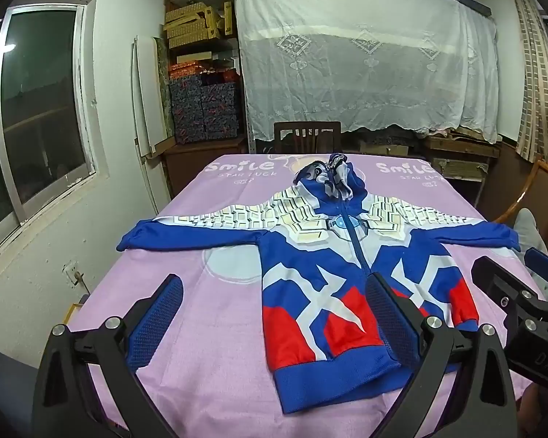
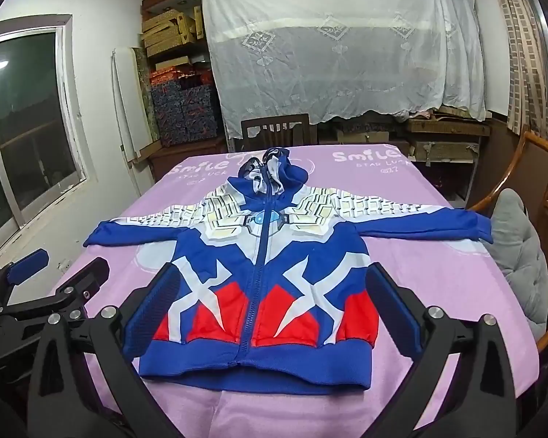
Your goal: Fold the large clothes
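A blue, red and white zip-up hoodie (image 1: 310,255) (image 2: 237,255) lies flat, front up, on the pink sheet (image 1: 208,346) (image 2: 438,273) that covers the table. Its sleeves stretch out to both sides and its hood is bunched at the far end. My left gripper (image 1: 274,314) hovers open over the hem's left part, with nothing between its blue pads. My right gripper (image 2: 274,310) hovers open over the middle of the hem, also holding nothing. Each gripper shows in the other's view: the right gripper (image 1: 515,270) at the right edge, the left gripper (image 2: 62,266) at the left edge.
A dark wooden chair (image 1: 307,135) stands at the table's far side. A second chair (image 2: 511,182) with a grey cushion (image 2: 518,255) sits at the right. Shelves of boxes (image 1: 201,73), a white lace cloth (image 1: 365,54) and a window (image 1: 40,102) line the walls.
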`<action>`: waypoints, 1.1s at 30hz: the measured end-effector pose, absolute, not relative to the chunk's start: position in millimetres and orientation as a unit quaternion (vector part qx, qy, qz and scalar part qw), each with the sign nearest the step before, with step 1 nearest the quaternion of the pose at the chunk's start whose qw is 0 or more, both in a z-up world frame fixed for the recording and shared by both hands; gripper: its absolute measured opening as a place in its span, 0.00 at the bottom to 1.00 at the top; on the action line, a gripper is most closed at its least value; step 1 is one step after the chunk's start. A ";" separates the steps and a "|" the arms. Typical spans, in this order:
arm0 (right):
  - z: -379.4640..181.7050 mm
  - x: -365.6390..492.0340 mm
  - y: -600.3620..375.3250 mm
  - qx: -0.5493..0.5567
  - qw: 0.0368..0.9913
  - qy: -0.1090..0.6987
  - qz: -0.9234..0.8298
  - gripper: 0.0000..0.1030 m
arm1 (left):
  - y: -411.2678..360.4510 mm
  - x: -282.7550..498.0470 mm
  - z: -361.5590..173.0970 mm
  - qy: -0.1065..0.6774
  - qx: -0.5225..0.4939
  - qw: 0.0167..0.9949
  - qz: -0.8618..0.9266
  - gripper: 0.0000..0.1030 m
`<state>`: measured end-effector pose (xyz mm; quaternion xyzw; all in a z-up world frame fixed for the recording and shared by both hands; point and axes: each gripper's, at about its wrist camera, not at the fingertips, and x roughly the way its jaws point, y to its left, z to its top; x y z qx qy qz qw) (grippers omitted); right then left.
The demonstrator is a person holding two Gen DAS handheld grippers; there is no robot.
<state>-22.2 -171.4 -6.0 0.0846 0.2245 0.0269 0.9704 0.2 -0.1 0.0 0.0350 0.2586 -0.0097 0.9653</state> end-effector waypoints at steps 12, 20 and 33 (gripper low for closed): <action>-6.4 -23.0 -169.0 0.086 0.970 0.225 0.028 0.96 | 0.0 0.6 0.1 0.259 0.035 0.965 -0.009 0.97; -7.5 -23.5 -167.6 0.086 0.970 0.226 0.028 0.96 | -0.1 0.2 -0.4 0.259 0.035 0.965 -0.010 0.97; -11.7 -18.3 -166.4 0.092 0.967 0.237 0.032 0.96 | 1.1 7.8 -8.4 0.277 0.033 0.960 -0.010 0.97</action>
